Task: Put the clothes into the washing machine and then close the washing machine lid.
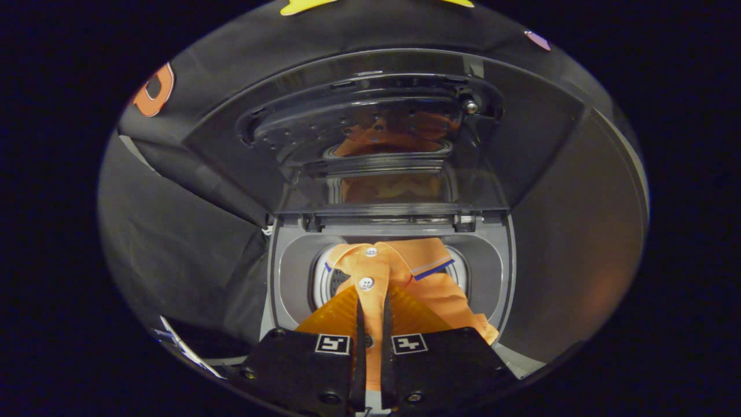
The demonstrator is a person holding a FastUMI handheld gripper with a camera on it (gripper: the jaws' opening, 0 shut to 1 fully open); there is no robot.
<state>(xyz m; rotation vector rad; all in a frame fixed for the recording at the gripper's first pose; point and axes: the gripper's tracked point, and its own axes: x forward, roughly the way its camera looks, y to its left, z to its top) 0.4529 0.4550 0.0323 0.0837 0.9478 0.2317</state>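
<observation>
Your gripper (370, 301) hides the lower part of the orange shirt (405, 272), and most of the drum (330, 281) lies under the cloth. Both fingers are pinched nearly together on the shirt's button placket (white buttons, blue trim). It hangs over the washing machine (289, 266) opening, reaching its rear edge, with the lid (376, 139) raised behind.

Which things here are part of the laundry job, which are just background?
Job:
- orange shirt, pinched between the gripper fingers, hanging over the drum
- washing machine, drum open
- lid, raised upright behind the opening

Background:
- black booth cloth
</observation>
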